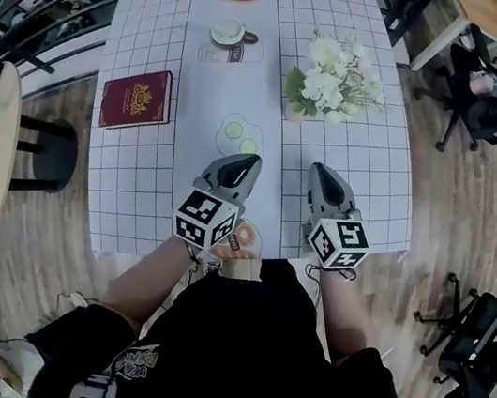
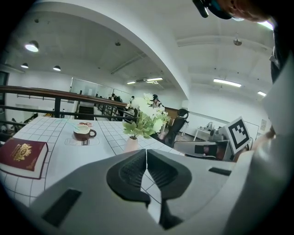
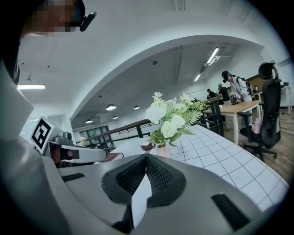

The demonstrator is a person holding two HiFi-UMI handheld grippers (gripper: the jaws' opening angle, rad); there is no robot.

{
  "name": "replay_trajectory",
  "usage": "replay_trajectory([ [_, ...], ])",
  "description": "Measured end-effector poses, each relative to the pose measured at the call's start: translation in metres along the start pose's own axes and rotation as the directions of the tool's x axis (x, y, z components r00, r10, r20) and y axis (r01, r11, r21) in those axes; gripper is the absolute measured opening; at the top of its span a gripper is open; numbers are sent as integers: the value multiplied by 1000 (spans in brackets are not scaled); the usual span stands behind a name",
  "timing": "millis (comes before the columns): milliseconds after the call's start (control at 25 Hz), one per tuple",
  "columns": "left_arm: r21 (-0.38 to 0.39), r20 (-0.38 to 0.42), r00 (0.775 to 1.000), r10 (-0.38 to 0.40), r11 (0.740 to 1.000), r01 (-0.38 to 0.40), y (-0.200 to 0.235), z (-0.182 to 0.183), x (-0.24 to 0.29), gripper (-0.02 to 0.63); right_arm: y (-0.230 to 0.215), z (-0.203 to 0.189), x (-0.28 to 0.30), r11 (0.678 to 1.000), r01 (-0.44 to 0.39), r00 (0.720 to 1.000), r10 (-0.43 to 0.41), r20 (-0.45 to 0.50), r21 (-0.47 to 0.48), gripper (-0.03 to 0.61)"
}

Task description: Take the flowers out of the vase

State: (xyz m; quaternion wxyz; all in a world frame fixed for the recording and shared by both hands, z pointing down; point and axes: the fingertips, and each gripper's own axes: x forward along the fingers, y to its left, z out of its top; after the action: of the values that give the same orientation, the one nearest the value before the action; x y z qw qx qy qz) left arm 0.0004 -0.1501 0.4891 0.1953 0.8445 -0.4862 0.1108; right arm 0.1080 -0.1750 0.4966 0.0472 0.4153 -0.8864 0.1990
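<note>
1. Holding both pairs side by side over the near end of the table (image 1: 129, 172), we see the left tongs (image 1: 248, 160) and right tongs (image 1: 318, 169) pressed together, gripping nothing.
2. The flowers (image 1: 332, 75) stand in their vase (image 2: 131, 144) farther up the table, well apart from both.
3. A red book (image 1: 137, 98) lies to the left, and a cup (image 1: 228, 32) sits beyond.

Open lane of bare checked desk (image 1: 368, 167) runs from the left hand-held gripper (image 1: 251, 160) and right hand-held gripper (image 1: 319, 169) up to the flowers (image 1: 332, 77) — nothing stands in it. Red book (image 1: 137, 98) lies flat well off to the left; cup (image 1: 228, 32) sits farther back, left of the flowers. Leaves spread wide over the vase (image 2: 131, 144), crowding its neck. Office chair (image 1: 482, 92) stands beyond the desk's right edge.
</note>
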Motion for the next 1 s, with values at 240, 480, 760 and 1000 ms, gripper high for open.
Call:
replay_trajectory([
  [240, 23, -3, 999, 34, 999, -34, 9, 3, 40, 26, -24, -11, 30, 1000, -31, 999, 31, -44, -3, 21],
  [480, 41, -8, 996, 83, 996, -83, 28, 2, 80, 172, -40, -26, 56, 998, -57, 994, 56, -89, -9, 21],
  [760, 111, -23, 996, 90, 990, -87, 34, 8, 131, 273, -58, -43, 65, 997, -72, 987, 69, -147, -17, 21],
  [1000, 117, -21, 993, 120, 986, -116, 43, 17, 160, 308, -68, -53, 71, 996, -87, 981, 82, -178, -22, 21],
])
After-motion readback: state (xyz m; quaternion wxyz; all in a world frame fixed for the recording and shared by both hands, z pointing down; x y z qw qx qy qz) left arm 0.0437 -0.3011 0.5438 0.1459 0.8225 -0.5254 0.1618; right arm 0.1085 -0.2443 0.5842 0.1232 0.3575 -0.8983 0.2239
